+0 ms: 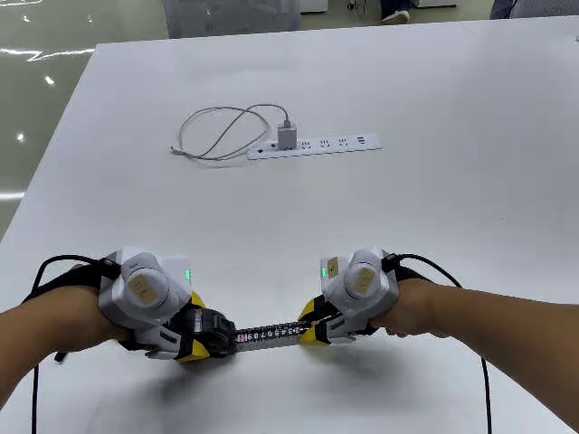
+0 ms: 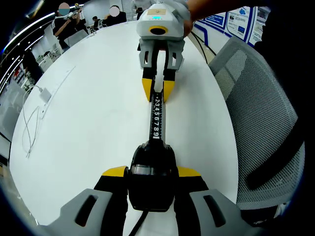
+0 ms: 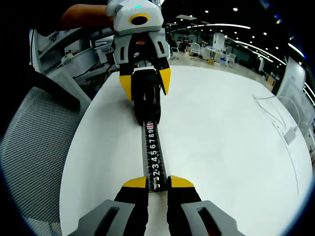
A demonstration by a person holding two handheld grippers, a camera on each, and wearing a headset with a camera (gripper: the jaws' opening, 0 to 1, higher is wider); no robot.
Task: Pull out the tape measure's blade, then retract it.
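While left gripper (image 2: 152, 171) clamps tape measure (image 2: 151, 184), right gripper (image 3: 158, 184) pinches blade (image 3: 151, 147), power strip (image 1: 317, 145) in head view.

Bright, even light from ceiling lamps (image 3: 235, 9); soft shadows on the white table (image 1: 434, 108), glare on the floor (image 1: 36, 54); both gripper views bend at edges

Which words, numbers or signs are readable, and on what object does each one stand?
"2 3 4 5 6 7 8 9": white digits on the black tape measure blade, drawn out of its black case.
Too small to read: print on the blue-and-white wall posters.
No readable marking: the white power strip.
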